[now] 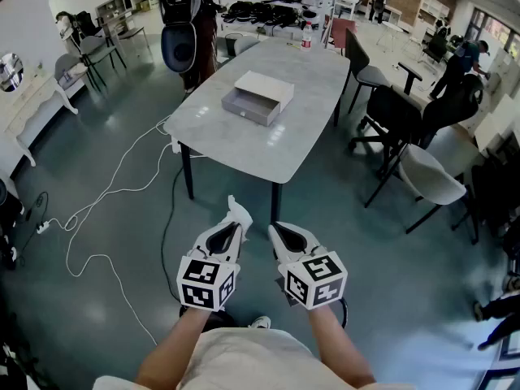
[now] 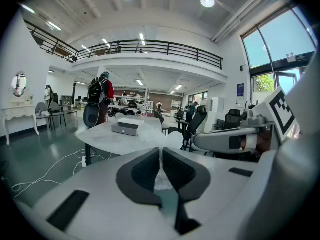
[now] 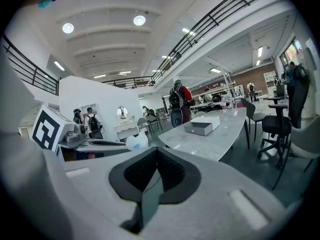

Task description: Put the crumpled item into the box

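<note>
A grey box [image 1: 255,98] with a white top sits near the middle of the pale table [image 1: 244,149], well ahead of both grippers. My left gripper [image 1: 237,228] is shut on a white crumpled item [image 1: 239,214] that sticks out past its tips, held in the air short of the table's near edge. In the left gripper view the crumpled item [image 2: 161,178] is pinched between the dark pads [image 2: 146,170], with the box [image 2: 126,127] far off. My right gripper [image 1: 275,231] hangs beside it, shut and empty. The right gripper view shows the box [image 3: 202,125] and the crumpled item [image 3: 136,141].
Dark and grey chairs [image 1: 422,173] crowd the table's right side. A white cable [image 1: 114,193] trails over the floor at left. A person with a backpack [image 1: 180,23] stands at the table's far left end, and a bottle [image 1: 306,36] stands at its far edge.
</note>
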